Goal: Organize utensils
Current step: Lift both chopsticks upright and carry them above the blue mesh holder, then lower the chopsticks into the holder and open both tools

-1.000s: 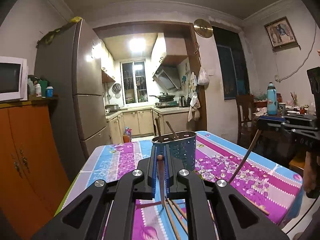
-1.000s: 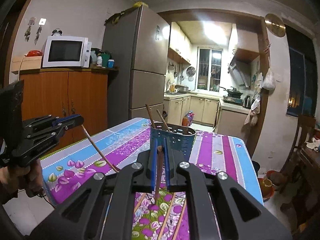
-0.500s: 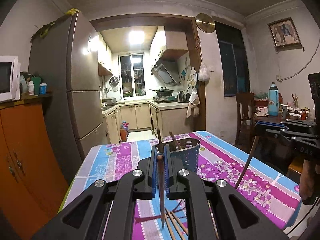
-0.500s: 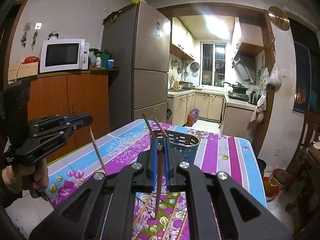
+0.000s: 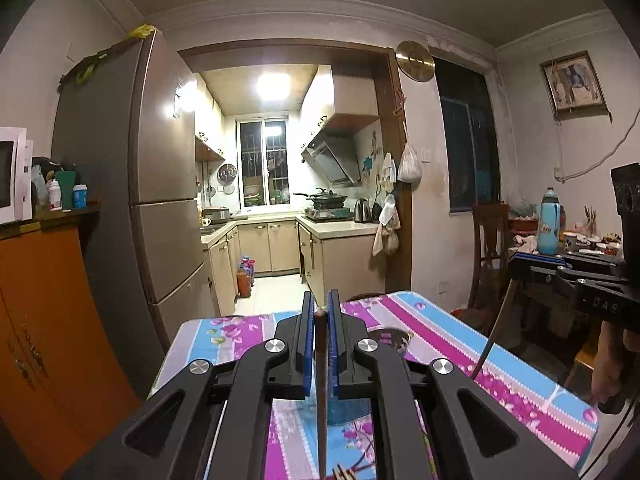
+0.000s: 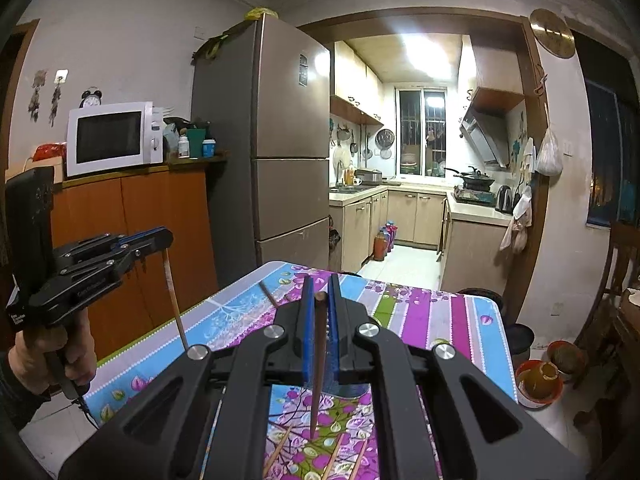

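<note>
My left gripper [image 5: 320, 300] is shut on a dark wooden chopstick [image 5: 321, 408] that hangs straight down from its blue pads. My right gripper [image 6: 320, 286] is shut on another chopstick [image 6: 318, 360], also hanging down. Both are raised above the floral tablecloth [image 5: 460, 344]. The perforated utensil holder [image 5: 394, 336] is mostly hidden behind the jaws; a stick [image 6: 268, 294] pokes out of it. In the left wrist view the right gripper [image 5: 514, 258] shows at the right with its chopstick [image 5: 490, 344]. In the right wrist view the left gripper [image 6: 166, 236] shows at the left. Loose chopsticks [image 6: 276, 450] lie on the cloth below.
A tall fridge [image 6: 280, 152] and an orange cabinet [image 6: 132, 232] with a microwave [image 6: 112, 138] stand left of the table. A wooden chair [image 5: 488, 248] and a cluttered side table with a blue bottle [image 5: 548, 220] are to the right. Bowls [image 6: 538, 380] sit on the floor.
Both grippers have risen and moved forward with their chopsticks. The chopstick tips have lifted off the cloth, and the holder has dropped behind the jaws in both views.
</note>
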A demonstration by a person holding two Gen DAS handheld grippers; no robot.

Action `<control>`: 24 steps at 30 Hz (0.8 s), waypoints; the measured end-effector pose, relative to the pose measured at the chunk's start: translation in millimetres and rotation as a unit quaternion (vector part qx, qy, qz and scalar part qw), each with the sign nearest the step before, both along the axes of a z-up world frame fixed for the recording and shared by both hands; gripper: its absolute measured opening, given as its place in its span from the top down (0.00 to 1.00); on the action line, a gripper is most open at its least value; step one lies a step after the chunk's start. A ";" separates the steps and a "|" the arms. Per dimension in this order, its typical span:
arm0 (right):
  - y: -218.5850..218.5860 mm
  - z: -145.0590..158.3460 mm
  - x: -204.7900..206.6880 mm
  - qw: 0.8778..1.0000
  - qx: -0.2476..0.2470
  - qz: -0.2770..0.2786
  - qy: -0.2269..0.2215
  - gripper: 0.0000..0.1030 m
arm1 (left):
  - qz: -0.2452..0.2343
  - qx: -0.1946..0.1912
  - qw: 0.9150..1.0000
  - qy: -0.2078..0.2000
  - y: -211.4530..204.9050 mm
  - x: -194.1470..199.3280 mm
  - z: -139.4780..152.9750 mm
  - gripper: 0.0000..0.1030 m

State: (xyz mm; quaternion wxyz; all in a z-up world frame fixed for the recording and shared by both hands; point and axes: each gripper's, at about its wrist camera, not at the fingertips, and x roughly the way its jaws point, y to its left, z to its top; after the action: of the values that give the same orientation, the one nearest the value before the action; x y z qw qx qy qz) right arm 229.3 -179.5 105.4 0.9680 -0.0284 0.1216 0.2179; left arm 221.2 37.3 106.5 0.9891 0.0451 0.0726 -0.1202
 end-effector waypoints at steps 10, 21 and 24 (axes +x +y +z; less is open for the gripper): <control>-7.6 46.3 46.2 1.000 0.005 -0.009 0.010 0.95 | 0.006 -0.015 0.999 -0.037 -7.1 46.4 65.0 0.92; -7.8 83.0 91.2 1.000 0.001 -0.015 -0.009 0.95 | 0.008 -0.040 0.997 -0.064 -11.8 108.0 119.5 0.92; -6.6 86.8 104.2 1.000 0.000 -0.015 -0.014 0.95 | 0.000 -0.041 0.997 -0.067 -16.2 123.6 122.3 0.92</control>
State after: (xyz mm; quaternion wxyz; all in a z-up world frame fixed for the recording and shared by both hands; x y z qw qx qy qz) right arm 333.6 -186.1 192.2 0.9727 -0.0299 0.1082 0.2033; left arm 344.8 21.2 228.8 0.9927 0.0125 0.0007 -0.1200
